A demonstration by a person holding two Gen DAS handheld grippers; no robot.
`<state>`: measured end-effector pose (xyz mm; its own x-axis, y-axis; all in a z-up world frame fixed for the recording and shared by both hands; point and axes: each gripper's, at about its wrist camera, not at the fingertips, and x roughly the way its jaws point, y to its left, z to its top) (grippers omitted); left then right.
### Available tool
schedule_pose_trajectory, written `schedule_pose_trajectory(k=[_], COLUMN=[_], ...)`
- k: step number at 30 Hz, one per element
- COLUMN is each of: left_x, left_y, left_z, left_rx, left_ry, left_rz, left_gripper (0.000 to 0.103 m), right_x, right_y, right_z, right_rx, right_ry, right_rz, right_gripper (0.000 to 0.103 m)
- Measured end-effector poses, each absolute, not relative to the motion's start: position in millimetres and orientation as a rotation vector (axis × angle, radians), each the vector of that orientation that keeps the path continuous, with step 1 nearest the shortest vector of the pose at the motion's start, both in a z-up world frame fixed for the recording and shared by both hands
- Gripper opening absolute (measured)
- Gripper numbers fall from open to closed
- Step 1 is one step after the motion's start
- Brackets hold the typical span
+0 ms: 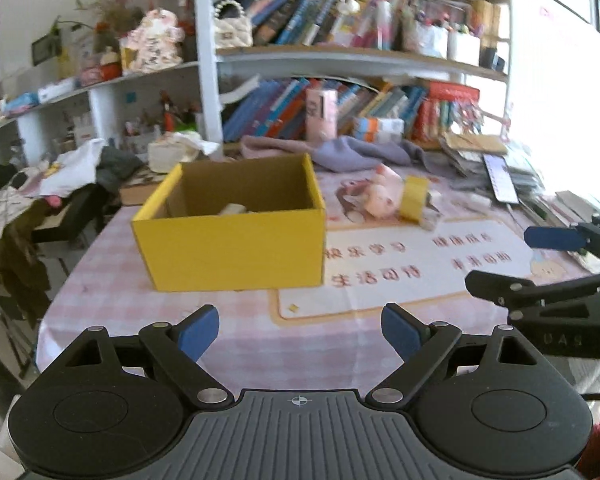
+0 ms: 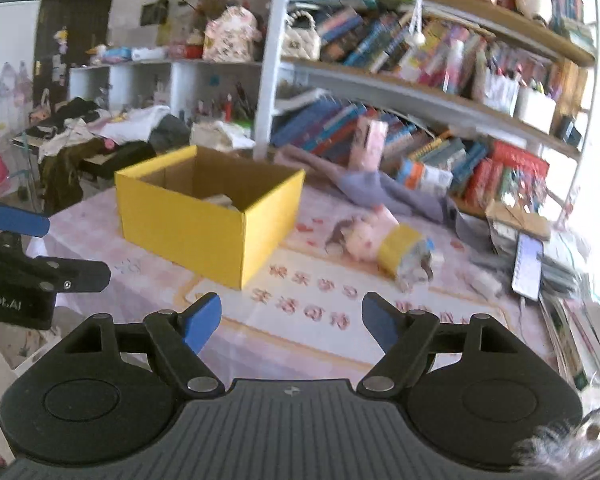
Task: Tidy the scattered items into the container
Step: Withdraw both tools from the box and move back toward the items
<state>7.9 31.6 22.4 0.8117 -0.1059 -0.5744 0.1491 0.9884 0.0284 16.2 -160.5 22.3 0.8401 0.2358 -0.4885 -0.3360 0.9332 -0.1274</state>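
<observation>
Both your left gripper and right gripper hang open and empty, so reaching for the pink toy at centre-right could knock the yellow tape roll touching it, or clip the yellow box.

Home study/bedroom: crammed bookshelves, clothes pile, pink check tablecloth, handbag.

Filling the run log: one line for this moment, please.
left gripper: open, empty | right gripper: open, empty | yellow box: some contents | pink plush toy, yellow tape roll: on table
</observation>
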Motion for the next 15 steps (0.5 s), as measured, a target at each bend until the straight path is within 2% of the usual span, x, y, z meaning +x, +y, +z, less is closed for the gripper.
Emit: schedule_pose_trajectory(k=[2, 7, 15], left_x=[6, 3, 5], left_y=[27, 16, 1], left_z=[19, 14, 12], left_rx=[0.09, 0.121, 0.134], left_ry=[0.618, 0.639, 0.659], left_rz=[-0.151, -0.179, -0.22], left_gripper=[0.097, 0.097, 0.098], right_x=[14, 8, 8], right_y=[-165, -170, -179], right_z=[21, 16, 16], right_rx=[-0.203, -0.197, -0.209], right_ry=[0.492, 0.504, 0.52], right_rz=[0.291, 0.284, 0.265], right_gripper=[0.08, 0.084, 0.086])
